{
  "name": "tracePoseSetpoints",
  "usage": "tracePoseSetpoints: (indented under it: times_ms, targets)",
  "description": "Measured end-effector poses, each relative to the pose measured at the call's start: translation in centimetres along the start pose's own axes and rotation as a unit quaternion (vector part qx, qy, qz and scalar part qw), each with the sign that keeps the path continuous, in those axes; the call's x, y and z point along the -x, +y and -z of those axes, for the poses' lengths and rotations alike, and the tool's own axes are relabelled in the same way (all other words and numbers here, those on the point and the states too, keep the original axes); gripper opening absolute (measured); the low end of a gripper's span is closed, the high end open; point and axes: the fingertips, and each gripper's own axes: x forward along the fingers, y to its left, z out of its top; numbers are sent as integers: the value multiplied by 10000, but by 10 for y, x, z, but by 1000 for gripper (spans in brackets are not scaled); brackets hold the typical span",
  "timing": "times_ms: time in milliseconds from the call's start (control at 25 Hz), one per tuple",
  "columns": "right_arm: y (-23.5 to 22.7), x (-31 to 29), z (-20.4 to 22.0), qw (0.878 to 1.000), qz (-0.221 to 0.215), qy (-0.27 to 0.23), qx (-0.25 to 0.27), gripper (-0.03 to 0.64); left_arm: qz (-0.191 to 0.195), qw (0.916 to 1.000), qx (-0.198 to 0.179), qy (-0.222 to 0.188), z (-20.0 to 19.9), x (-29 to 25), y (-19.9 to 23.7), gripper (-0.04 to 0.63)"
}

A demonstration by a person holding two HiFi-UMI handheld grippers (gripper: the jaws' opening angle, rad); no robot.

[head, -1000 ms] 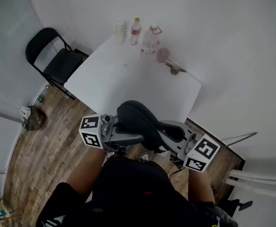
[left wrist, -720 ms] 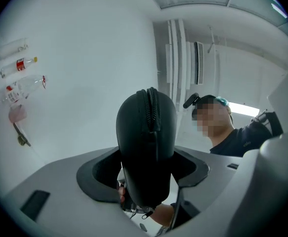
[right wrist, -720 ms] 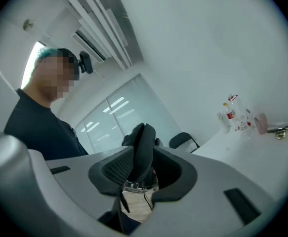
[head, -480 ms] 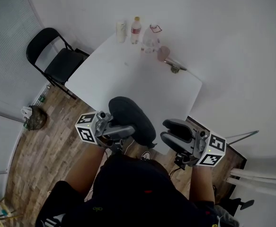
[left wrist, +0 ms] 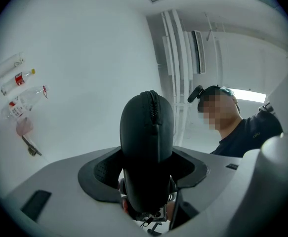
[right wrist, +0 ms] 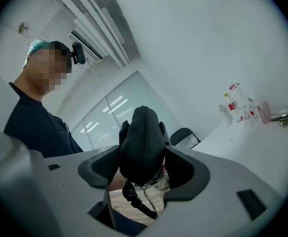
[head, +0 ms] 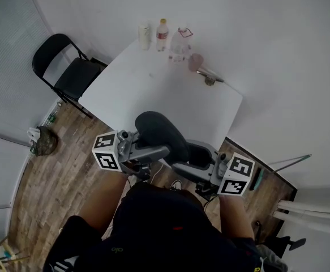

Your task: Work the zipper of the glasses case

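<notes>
Around case [head: 161,135], right gripper [head: 190,158] back, seemingly opening

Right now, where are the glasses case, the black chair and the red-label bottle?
glasses case [head: 160,134], head view, its rounded top.
black chair [head: 74,79], head view, its seat.
red-label bottle [head: 162,37], head view, its label.

The white table [head: 153,101] before me bears a row along its far edge. A white can [head: 145,37] stands just left of the red-label bottle [head: 162,36]. To the bottle's right stand a clear bottle [head: 179,45], a pink cup [head: 195,64] and a metal piece [head: 210,79].
</notes>
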Motion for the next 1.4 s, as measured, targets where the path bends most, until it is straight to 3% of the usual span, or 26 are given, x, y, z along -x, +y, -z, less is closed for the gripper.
tracePoseSetpoints:
  times_ms: [400,560,680,760,880,1000,1080,1400]
  targets:
    - [-2,-1,5,10000,-24,86,-25,268,-263,9994,-198,104,2,-9,1,287]
    - [-5,-5,9,9998,88,196,-12,268,-538,9984,74,-170,-1,-7,12,284]
    - [-4,-3,4,9998,185,-51,75,270,-819,9952,423,-343,-4,-5,19,276]
    - [-5,6,-4,9981,398,-314,345,270,-1063,9925,457,-386,-10,-6,23,276]
    - [-14,27,-16,9900,878,-738,824,268,-1479,9875,201,-504,-32,-7,31,276]
    - [-27,42,-8,9729,1681,-655,1449,254,-1858,9803,-105,-658,-55,-6,34,276]
    - [-33,39,5,9638,2024,-408,1685,117,-1955,9776,-201,-761,-64,-8,34,276]
    - [-25,-4,17,9672,1842,-169,1742,87,-2064,9738,-354,-888,-70,-20,33,276]
